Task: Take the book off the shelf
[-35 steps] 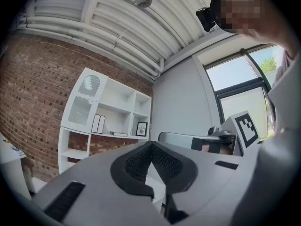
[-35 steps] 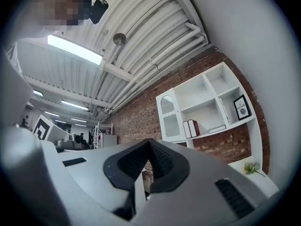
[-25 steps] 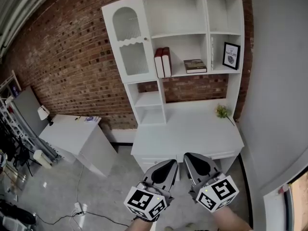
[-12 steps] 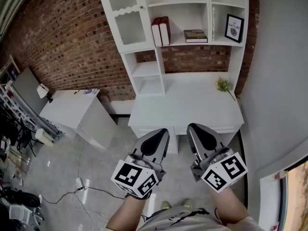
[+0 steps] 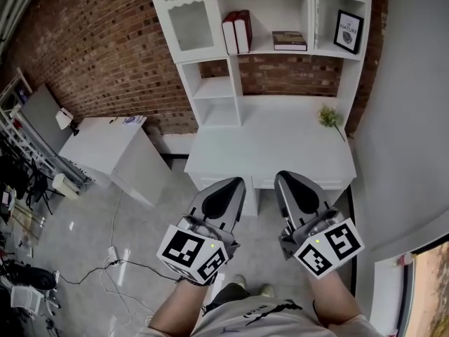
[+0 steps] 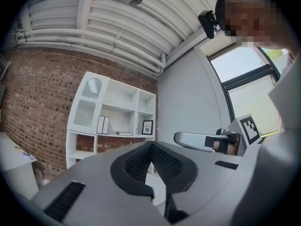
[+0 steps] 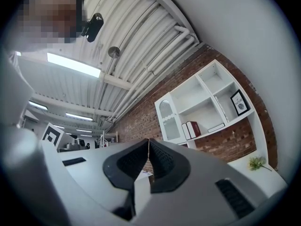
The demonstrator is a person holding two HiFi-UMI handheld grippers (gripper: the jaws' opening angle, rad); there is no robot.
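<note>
Two dark red books (image 5: pixel 236 32) stand upright on the white shelf unit (image 5: pixel 210 90) above the desk, and another book (image 5: pixel 289 41) lies flat to their right. Both grippers hover side by side in front of the desk, well short of the shelf. My left gripper (image 5: pixel 236 182) is shut with nothing in it; its view shows the jaws meeting (image 6: pixel 151 143) and the books (image 6: pixel 103 125) far off. My right gripper (image 5: pixel 284 177) is shut and empty too (image 7: pixel 149 140), with the red books (image 7: pixel 190 129) distant at its right.
A framed picture (image 5: pixel 349 31) stands in the shelf's right bay and a small plant (image 5: pixel 328 116) sits on the white desk (image 5: pixel 273 153). A low white cabinet (image 5: pixel 112 156) stands left of the desk. Cables (image 5: pixel 112 258) run over the floor. A grey wall closes the right side.
The shelf has slid up in the head view and the person's legs now show below. Both grippers sit higher in the picture, side by side, still shut.
</note>
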